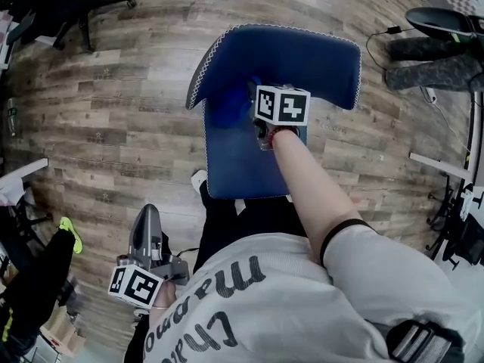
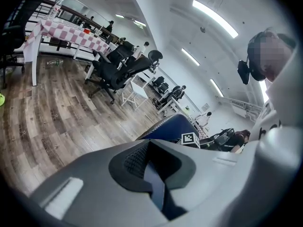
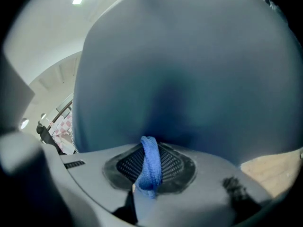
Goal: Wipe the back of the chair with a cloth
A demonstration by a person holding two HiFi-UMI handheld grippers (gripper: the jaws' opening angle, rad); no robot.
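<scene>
The chair back (image 1: 295, 55) sits in the upper centre of the head view, its long top edge running left to right across the frame, with the blue seat (image 1: 242, 169) below it toward us. The cloth (image 3: 151, 171), a blue fold, stands edge-on between the jaws of the right hand-held gripper (image 3: 150, 150), which are closed tight on it. In the right gripper view the chair back fills nearly everything ahead of the jaws, so we judge the cloth to be at or very near its surface, low down where back meets seat; we cannot tell for certain that it is touching. We read the coming stroke as running along the back's long axis, sideways across the frame, or up toward the top edge. The right arm is plainly the nearer one, reaching out over the seat. Our left hand-held gripper (image 2: 152, 171) hangs well apart at the lower left of the head view, beside our leg and over the wooden floor (image 1: 113, 127); its jaws are pressed together with nothing between them, and its view shows the chair only far ahead.
</scene>
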